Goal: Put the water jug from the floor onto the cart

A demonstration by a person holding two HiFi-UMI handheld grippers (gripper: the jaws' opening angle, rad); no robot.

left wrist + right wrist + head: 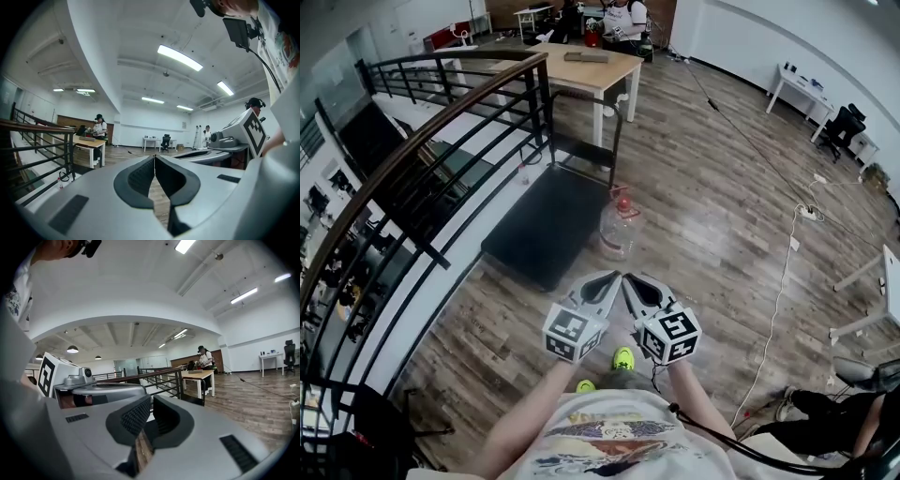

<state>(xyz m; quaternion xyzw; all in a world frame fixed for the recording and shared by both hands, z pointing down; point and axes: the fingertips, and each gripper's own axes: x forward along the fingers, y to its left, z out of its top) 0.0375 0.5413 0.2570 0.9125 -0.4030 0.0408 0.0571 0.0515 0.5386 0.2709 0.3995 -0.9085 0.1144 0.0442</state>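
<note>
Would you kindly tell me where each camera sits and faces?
Head view: head-mounted, steeply down at clear red-capped water jug beside flat black cart; forearms show.
Left gripper view: on the left gripper, level past its shut jaws toward pale wooden table.
Right gripper view: on the right gripper, level past shut jaws; shares that table.

Cart (539, 230) wheels hidden beneath deck, water jug (619, 232) contents unclear, far person (624, 21) cropped by top edge

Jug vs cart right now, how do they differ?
The water jug is clear with a red cap; the cart is a flat black platform. The jug stands upright and narrow; the cart lies low and wide. Both rest on the wooden floor, side by side.
</note>
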